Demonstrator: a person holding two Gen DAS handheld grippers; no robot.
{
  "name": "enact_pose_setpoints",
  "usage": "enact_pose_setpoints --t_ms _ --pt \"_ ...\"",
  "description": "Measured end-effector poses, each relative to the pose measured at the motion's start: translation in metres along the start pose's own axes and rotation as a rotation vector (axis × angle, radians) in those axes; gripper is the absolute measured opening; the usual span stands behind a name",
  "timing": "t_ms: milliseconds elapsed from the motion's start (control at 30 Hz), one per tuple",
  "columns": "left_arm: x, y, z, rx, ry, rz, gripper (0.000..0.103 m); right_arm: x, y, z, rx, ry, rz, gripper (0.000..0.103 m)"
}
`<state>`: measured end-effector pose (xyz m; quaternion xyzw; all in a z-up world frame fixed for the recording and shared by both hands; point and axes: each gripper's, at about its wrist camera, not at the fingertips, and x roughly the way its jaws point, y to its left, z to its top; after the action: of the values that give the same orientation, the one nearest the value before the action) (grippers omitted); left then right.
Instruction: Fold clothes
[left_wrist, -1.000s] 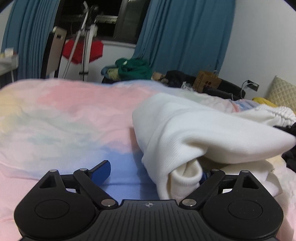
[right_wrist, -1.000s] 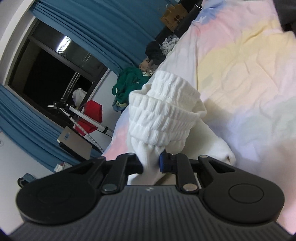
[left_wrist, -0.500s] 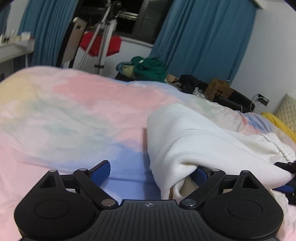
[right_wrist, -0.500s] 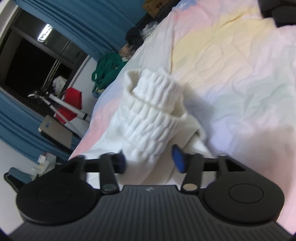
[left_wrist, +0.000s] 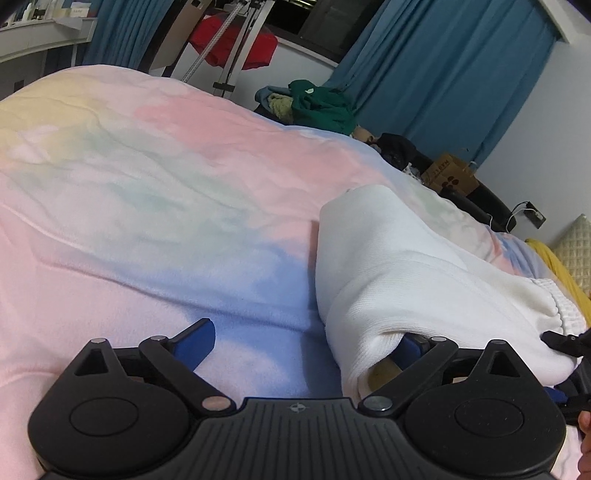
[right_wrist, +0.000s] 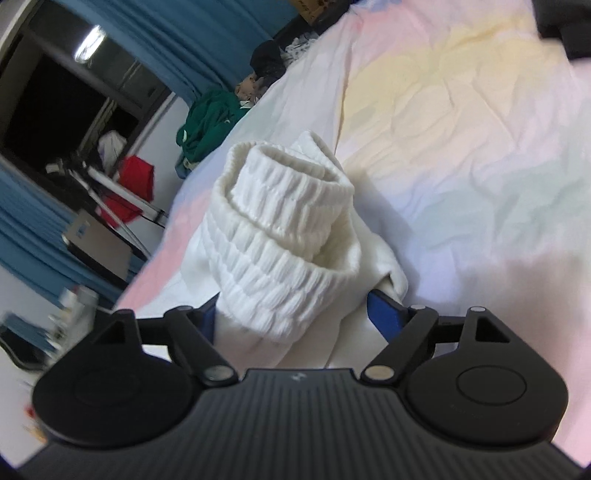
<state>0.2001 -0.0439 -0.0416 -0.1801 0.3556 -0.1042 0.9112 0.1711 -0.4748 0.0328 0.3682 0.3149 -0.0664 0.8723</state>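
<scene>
In the left wrist view, the left tongs (left_wrist: 306, 341) had just been opening and stood wide, one pad tucked under the folded white garment (left_wrist: 413, 280) lying on the pastel bed (left_wrist: 147, 192). In the right wrist view, the right tongs (right_wrist: 295, 314) had just opened wide too, the garment's ribbed waistband (right_wrist: 280, 236) loose between the pads.

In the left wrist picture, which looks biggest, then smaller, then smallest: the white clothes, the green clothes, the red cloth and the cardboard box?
1. White clothes, though nearness to the camera swells them.
2. and 3. Green clothes and red cloth look alike, so no ranking.
4. Cardboard box.
</scene>
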Motion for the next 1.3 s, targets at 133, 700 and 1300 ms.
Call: enact_pose_setpoints --t_ms 133,700,1300 --pt "-0.002 -0.007 0.001 0.025 -0.002 0.008 0.099 -0.001 0.017 0.002 -0.149 -0.017 -0.066 0.082" --pt "0.009 -0.029 -0.002 0.106 -0.002 0.008 0.098 0.038 -0.048 0.016 0.025 0.106 0.039 0.103" --pt "-0.011 -0.03 0.029 0.217 0.06 -0.151 0.098 0.043 -0.03 0.006 0.068 0.078 0.049 0.074"
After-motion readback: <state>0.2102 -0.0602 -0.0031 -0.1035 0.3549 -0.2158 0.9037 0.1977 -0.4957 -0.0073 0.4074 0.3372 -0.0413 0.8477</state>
